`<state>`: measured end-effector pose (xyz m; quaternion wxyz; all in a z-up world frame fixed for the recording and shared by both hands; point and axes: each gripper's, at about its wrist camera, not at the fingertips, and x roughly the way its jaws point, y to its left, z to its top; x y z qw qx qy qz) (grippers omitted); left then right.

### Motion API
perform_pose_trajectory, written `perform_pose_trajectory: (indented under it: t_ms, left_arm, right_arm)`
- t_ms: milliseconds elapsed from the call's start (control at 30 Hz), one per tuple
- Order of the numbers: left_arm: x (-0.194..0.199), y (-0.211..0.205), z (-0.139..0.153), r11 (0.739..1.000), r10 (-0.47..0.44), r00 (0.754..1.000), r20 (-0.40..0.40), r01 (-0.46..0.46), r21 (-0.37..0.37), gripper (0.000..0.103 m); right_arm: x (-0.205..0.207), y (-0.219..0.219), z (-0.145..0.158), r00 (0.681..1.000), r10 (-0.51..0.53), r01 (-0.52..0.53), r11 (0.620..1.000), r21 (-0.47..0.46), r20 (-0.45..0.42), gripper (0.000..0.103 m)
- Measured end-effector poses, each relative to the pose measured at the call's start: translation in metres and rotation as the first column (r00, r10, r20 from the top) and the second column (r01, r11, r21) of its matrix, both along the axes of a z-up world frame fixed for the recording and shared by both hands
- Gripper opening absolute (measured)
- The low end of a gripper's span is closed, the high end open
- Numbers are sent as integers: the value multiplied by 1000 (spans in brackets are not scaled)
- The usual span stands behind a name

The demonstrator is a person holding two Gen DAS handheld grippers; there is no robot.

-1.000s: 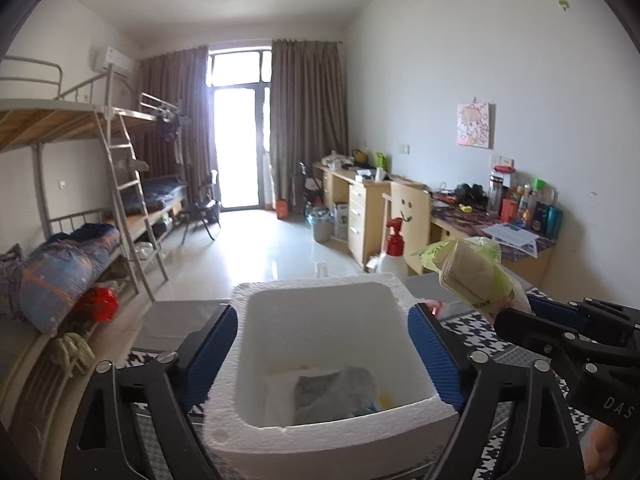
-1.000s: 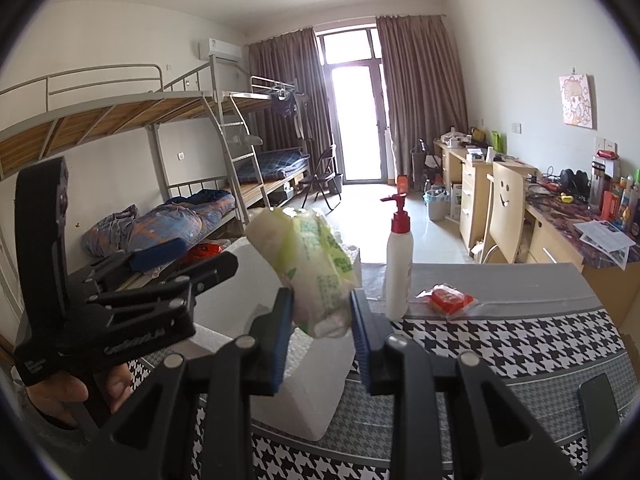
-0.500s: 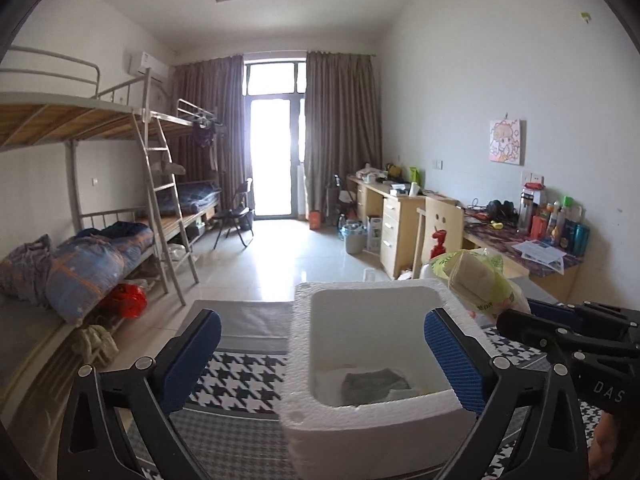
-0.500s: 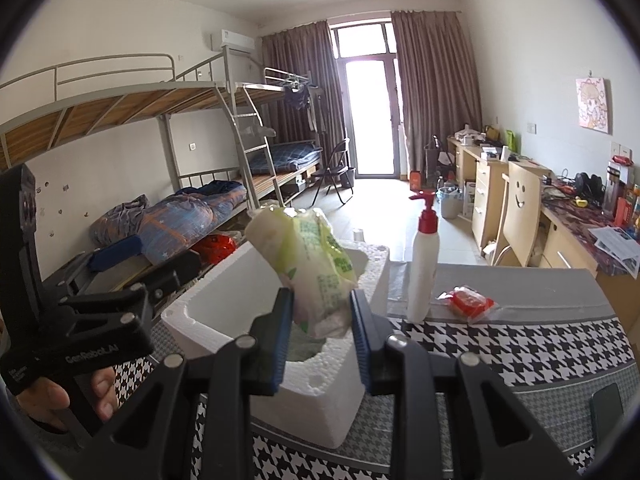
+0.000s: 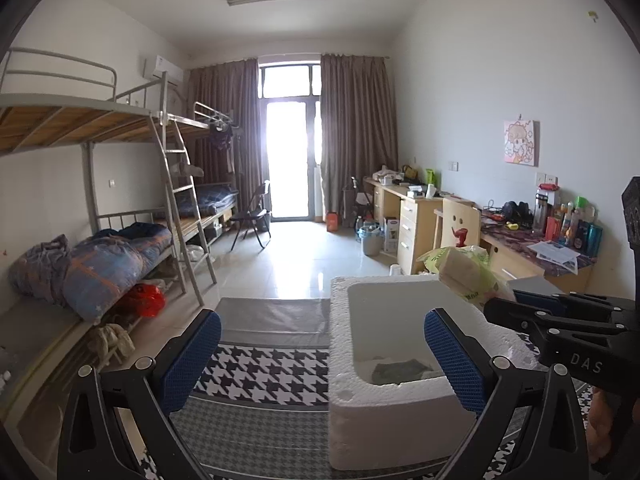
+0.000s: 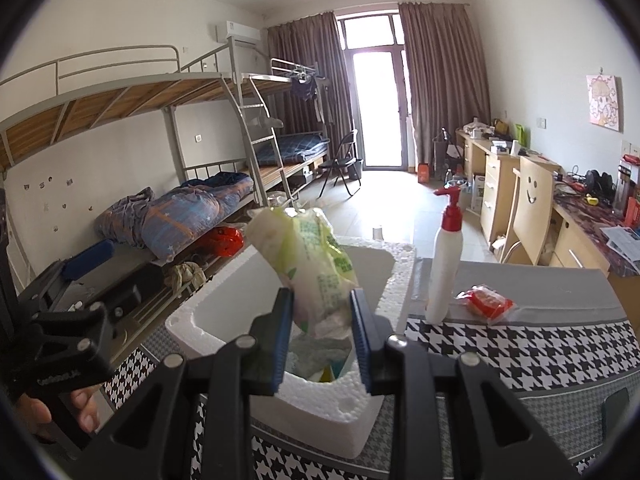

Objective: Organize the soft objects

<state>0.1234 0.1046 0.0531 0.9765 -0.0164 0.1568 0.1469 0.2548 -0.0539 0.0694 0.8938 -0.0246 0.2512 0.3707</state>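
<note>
A white foam box [image 5: 380, 412] stands on the houndstooth tablecloth, with a grey cloth [image 5: 400, 370] lying in its bottom. My left gripper [image 5: 320, 360] is open wide. Its left finger is over bare cloth and its right finger is in front of the box's opening, touching nothing. My right gripper [image 6: 320, 320] is shut on a green-and-white wrapped tissue pack [image 6: 316, 264], held tilted above the foam box [image 6: 320, 412]. From the left wrist view the pack [image 5: 464, 272] hangs over the box's far right corner, and the right gripper [image 5: 516, 304] comes in from the right.
A white pump bottle with a red top [image 6: 444, 276] and a red packet [image 6: 486, 300] sit on the table [image 6: 520, 352] right of the box. A hand holds the left gripper [image 6: 108, 276] at the left. Bunk beds line the left wall, desks the right.
The left gripper's jaws came off the foam box's sides and opened wider, and it slid left, so the box now sits at the right of its view. The right gripper still holds the pack.
</note>
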Motion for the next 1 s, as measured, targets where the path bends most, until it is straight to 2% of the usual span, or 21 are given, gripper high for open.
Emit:
perform_pose_trajectory:
  t_ms: [400,467,533,600,1000]
  left_arm:
    - [-8,5,1,1000,11,1000,14,-11,-14,102]
    - [-9,7,1,1000,12,1000,14,-12,-18,102]
    - [-10,8,1,1000,17,1000,15,-16,-22,102]
    - [-10,9,1,1000,18,1000,15,-17,-24,102]
    - [-15,9,5,1000,12,1000,23,-12,-25,102]
  right_arm:
    - [10,19,-8,999,5,-6,1000,-20,-48,34]
    - [11,22,-9,999,-6,4,999,-41,-49,40]
    - [11,22,-10,999,9,-10,1000,-25,-54,65]
    - [10,20,-10,998,14,-14,1000,-3,-58,76]
    - [-11,15,-2,999,27,-27,1000,-1,-20,76]
